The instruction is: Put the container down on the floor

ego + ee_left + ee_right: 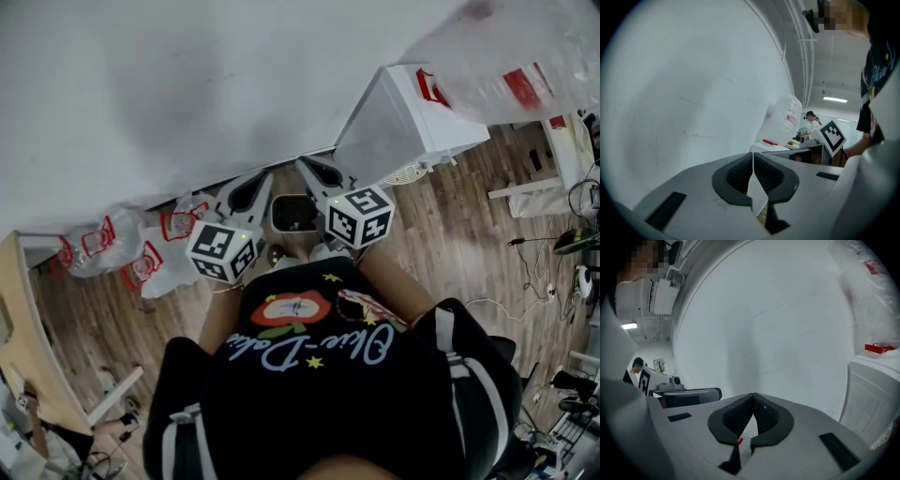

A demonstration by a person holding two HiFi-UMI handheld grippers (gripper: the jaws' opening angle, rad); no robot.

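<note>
Head view: the container (293, 214), a small pale-rimmed tub with a dark inside, sits at centre frame, apparently standing on the floor (469, 253) at the foot of the wall (187, 84). The left hand-held gripper (265, 178) lies at its 10 o'clock and the right hand-held gripper (302, 166) at its 12 o'clock. Both are closed, and neither seems to touch it. It looks like light, stiff plastic, likely slippery on its walls, so the rim on its two short sides looks like the best place to grip. A white cabinet (403, 122) stands at 1 o'clock, plastic bags (141, 253) lie at 9 o'clock, and cables (534, 272) trail at 3 o'clock. The cabinet and bags leave only a narrow strip of floor round the tub.

Left gripper view: the jaws are pressed together at their tips with nothing between them. The wall fills 9 to 12 o'clock. The other gripper's marker cube (833, 136) shows at 3 o'clock. The container is out of sight.

Right gripper view: the jaws are likewise together and empty. The cabinet stands at 4 o'clock and the wall is ahead. No container shows.
</note>
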